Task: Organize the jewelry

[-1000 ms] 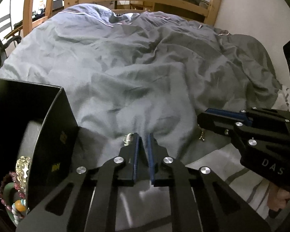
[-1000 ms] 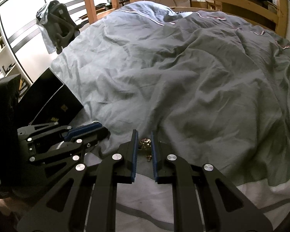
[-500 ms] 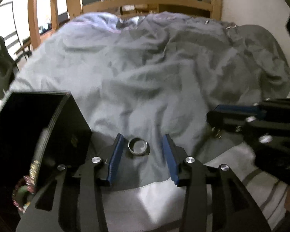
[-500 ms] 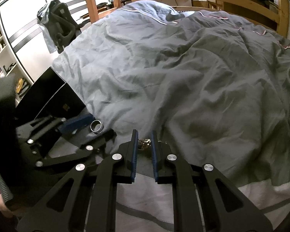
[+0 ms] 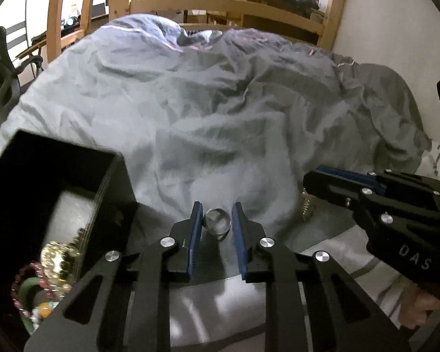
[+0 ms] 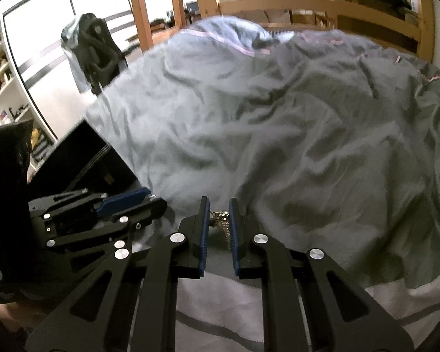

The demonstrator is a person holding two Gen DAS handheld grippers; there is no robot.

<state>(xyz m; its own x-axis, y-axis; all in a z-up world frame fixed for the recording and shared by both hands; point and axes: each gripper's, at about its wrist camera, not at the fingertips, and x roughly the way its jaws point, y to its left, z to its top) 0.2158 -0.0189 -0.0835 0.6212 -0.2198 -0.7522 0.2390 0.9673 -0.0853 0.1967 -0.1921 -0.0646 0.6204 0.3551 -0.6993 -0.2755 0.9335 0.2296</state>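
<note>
Gripping a silver ring (image 5: 217, 223) between the blue pads (image 5: 196, 234) of the left gripper (image 5: 217, 220), low over the grey duvet (image 5: 220, 111). Jaws narrowed around the ring; contact on the right-hand pad not fully certain, a thin gap possibly showing there. Ring tilted, its opening facing the camera.

Standing just to the left of the left gripper: an open black jewelry box (image 5: 114, 193), lid raised. Holding, inside its pale interior, a gold-coloured piece (image 5: 58, 259), a pink beaded bracelet (image 5: 17, 290) and a green bangle (image 5: 26, 293), clustered at the near corner.

Closing the right gripper (image 6: 219, 215) on a small gold chain piece (image 6: 221, 220), jaws nearly together with the chain pinched between the blue pads (image 6: 204, 234) and part of it hanging below. Seen from the left wrist view as a black body entering from the right (image 5: 375, 202), with the gold chain (image 5: 306, 205) dangling under its tip, close above the duvet edge and the pale sheet (image 5: 208, 302).

Positioned side by side, left gripper (image 6: 126, 205) near the box (image 6: 82, 158) and apart from the right gripper. Backed by a wooden bed frame (image 5: 234, 3).
</note>
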